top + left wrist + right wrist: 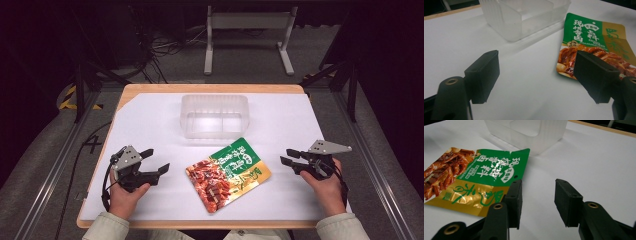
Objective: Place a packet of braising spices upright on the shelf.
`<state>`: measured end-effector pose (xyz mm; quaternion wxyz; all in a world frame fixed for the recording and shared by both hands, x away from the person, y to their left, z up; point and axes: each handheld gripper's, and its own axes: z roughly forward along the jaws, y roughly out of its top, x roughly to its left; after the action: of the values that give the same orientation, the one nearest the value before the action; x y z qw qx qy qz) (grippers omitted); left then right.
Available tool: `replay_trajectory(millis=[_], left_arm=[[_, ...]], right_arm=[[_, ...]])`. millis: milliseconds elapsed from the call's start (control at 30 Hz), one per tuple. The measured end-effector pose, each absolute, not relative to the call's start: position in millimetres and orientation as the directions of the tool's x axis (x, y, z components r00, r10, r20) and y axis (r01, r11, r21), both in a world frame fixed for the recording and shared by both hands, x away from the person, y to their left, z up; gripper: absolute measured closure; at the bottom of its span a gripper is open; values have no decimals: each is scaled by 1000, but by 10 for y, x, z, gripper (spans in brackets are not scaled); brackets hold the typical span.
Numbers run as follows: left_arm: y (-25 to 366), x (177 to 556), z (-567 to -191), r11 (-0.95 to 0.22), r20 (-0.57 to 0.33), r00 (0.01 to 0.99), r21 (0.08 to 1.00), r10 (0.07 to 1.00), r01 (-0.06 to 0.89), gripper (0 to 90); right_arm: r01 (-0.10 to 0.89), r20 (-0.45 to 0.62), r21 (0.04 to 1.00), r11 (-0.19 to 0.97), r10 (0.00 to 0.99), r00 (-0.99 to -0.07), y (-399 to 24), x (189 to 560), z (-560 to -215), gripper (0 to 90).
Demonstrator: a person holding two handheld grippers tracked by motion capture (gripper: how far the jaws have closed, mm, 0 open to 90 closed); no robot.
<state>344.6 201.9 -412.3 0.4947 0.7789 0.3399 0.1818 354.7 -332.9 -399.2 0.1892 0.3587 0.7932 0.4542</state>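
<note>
Left gripper (158, 160): held in the person's left hand (124, 196) at the near left of the tabletop (150, 112); jaws spread wide, nothing between them, pointing toward the pouch. In the left gripper view, one jaw overlaps the pouch's lower corner in the picture; whether they touch I cannot tell.
Seasoning pouch (228, 173): lying flat on the white sheet, near centre, between the two grippers; green and gold print with a photo of braised meat; turned at a slant to the tabletop edge. Apart from both grippers in the high view.
Clear plastic container (214, 116): standing upright behind the pouch, toward the far side; a divider splits it into compartments, seen in the left gripper view. Just beyond the pouch's far corner.
Right gripper (288, 156): held in the person's right hand (325, 187) at the near right; jaws parted about halfway, nothing between them, pointing left toward the pouch's gold edge, near it.
</note>
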Motion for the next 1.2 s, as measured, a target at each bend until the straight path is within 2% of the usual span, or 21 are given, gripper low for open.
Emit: replay_trajectory(millis=[333, 1200], left_arm=[[2044, 3406, -4095, -261, -49, 737, 917, 675, 300, 211], [2008, 3430, -4113, -275, -35, 735, 914, 677, 297, 211]], right_arm=[[360, 14, 875, 324, 726, -687, -3301, 3518, -3950, 504], [341, 42, 875, 344, 646, -762, -2789, 3686, -3830, 374]])
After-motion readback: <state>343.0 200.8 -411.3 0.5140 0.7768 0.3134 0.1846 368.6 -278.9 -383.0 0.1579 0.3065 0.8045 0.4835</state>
